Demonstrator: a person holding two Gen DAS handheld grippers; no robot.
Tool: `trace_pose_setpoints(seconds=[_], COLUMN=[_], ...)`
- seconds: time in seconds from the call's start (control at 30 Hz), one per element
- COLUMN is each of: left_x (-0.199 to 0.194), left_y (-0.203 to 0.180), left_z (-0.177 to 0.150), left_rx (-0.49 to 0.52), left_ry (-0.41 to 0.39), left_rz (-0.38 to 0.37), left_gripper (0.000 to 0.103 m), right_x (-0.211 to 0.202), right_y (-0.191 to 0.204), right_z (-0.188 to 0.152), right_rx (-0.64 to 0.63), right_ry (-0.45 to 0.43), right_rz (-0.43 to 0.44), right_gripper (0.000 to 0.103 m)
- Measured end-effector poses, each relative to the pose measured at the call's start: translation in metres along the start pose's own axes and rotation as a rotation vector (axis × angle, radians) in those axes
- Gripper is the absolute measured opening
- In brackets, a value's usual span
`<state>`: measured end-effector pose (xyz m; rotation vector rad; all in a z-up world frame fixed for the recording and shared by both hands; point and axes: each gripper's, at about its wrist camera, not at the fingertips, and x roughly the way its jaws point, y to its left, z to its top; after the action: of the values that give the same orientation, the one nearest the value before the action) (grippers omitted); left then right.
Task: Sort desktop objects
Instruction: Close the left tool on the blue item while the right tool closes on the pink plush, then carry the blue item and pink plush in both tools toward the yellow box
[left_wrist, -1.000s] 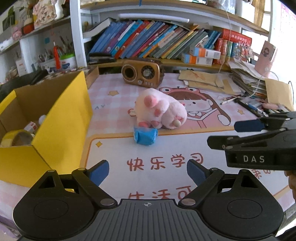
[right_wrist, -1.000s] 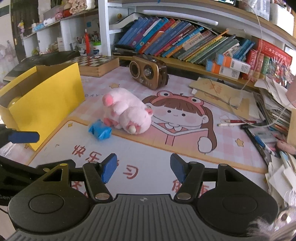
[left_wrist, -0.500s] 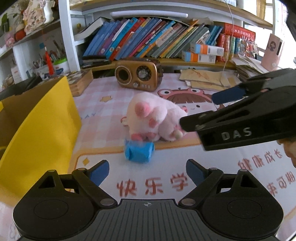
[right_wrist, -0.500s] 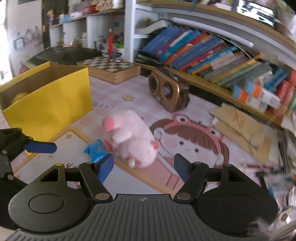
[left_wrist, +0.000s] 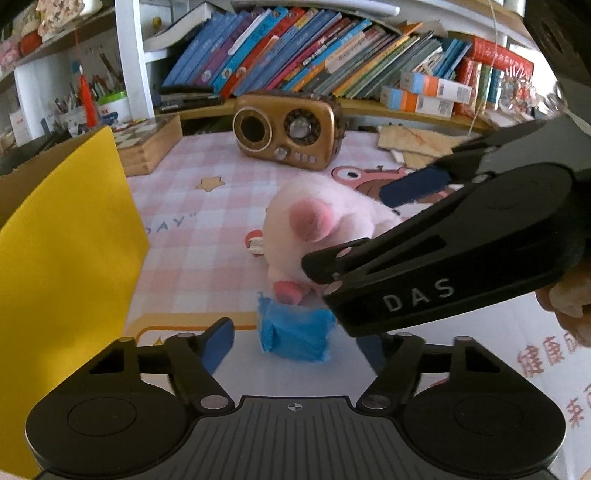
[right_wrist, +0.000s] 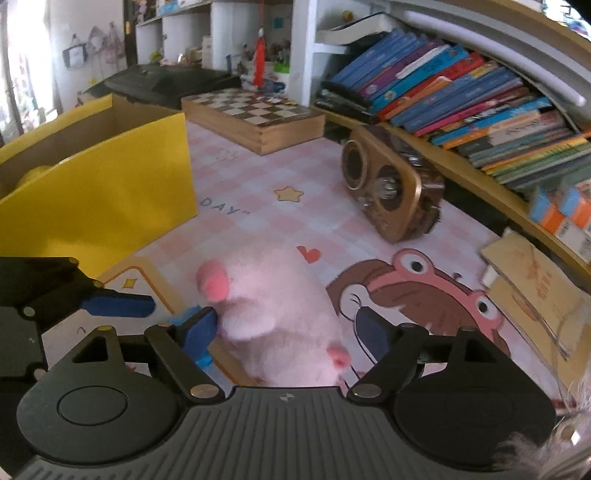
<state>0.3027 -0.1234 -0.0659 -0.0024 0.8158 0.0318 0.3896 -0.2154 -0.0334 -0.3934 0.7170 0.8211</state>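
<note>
1. Since a second ago, we see our right hand-held gripper (right_wrist: 288, 332) has swung in from the near edge of the counter (right_wrist: 258, 218) to the pink plush toy (right_wrist: 280, 317); its blue pads now stand spread on either side of the toy, wide apart, and we cannot tell whether they touch it.
2. Our left hand-held gripper (left_wrist: 295, 343) has also closed in; the blue crumpled object (left_wrist: 295, 332), once well ahead, now lies between its wide-open fingers, nothing gripped.
3. In the left wrist view the right hand-held gripper (left_wrist: 439, 258) crosses from the right and covers part of the plush toy (left_wrist: 314, 229); the blue crumpled object lies just in front of the toy, touching its foot.
4. Beside us on the left stands the yellow box (left_wrist: 70, 251), near the toy; the brown radio (left_wrist: 288, 129) sits behind, below the row of books (left_wrist: 314, 55); a chessboard box (right_wrist: 255, 118) lies behind the yellow box (right_wrist: 110, 192).
</note>
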Motion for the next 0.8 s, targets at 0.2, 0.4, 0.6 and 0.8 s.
trace_pose_setpoints(seconds=[0.2, 0.4, 0.6, 0.8], left_x=[0.002, -0.006, -0.035, -0.07], left_y=[0.004, 0.011, 0.021, 0.027], left_z=[-0.002, -0.005, -0.009, -0.009], left_rx=[0.009, -0.001, -0.038, -0.053], left_ry=[0.005, 0.013, -0.022, -0.092], left_rz=[0.005, 0.004, -0.011, -0.034], left_gripper=[0.041, 0.038, 0.037, 0.037], right_x=[0.022, 0.028, 0.022, -0.007], right_y=[0.004, 0.004, 0.003, 0.001], right_z=[0.006, 0.005, 0.002, -0.001], right_rx=[-0.059, -0.043, -0.004, 0.1], right_ry=[0.058, 0.058, 0.026, -0.007], right_rz=[0.024, 0.029, 0.018, 0.003], right_gripper=[0.083, 0.068, 0.059, 0.059])
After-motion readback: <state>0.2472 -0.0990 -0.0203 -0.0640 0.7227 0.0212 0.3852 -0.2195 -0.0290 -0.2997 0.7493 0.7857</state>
